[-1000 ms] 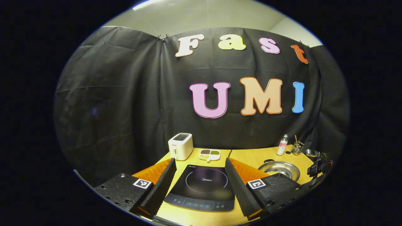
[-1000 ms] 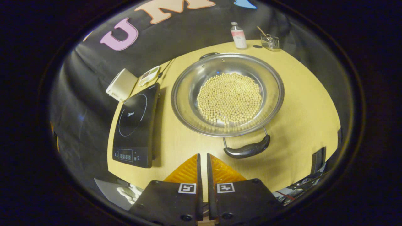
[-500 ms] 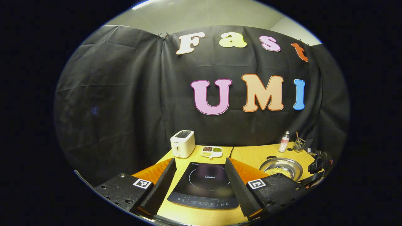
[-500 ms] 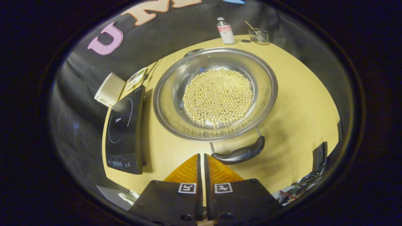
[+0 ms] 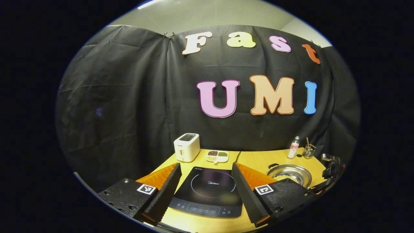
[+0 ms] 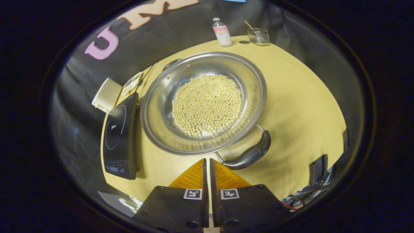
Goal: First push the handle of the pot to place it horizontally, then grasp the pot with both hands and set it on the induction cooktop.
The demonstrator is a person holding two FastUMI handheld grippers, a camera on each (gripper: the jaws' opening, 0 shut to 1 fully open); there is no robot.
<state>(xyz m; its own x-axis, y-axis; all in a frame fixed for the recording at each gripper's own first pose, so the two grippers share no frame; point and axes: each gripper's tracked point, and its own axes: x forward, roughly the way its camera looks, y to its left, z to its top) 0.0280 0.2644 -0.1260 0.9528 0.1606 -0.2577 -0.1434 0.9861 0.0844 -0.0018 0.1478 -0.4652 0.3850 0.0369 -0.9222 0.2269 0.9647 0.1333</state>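
The pot (image 6: 203,103) sits on the table (image 6: 300,97) just to the right of the induction cooktop (image 6: 119,136), its rim nearly at the cooktop's edge. It is a wide, shallow steel pot holding a layer of pale round beans (image 6: 207,105). Its near handle (image 6: 249,155) points away from the cooktop toward the table's front right; a second dark handle (image 6: 171,64) shows at the far rim.

The right gripper (image 6: 207,165) is above the table's front edge, its fingers together with only a thin slit between them, holding nothing. The tips lie just beside the left end of the near handle; contact cannot be confirmed.

The left gripper (image 5: 205,184) is in front of the cooktop (image 5: 208,192), its fingers spread wide apart and empty, framing the cooktop between them.

Behind the cooktop: a white toaster (image 5: 186,147) and a divided dish (image 5: 217,156). Behind the pot: a small bottle (image 6: 221,31) and a clear holder (image 6: 258,35) at the table's back edge.
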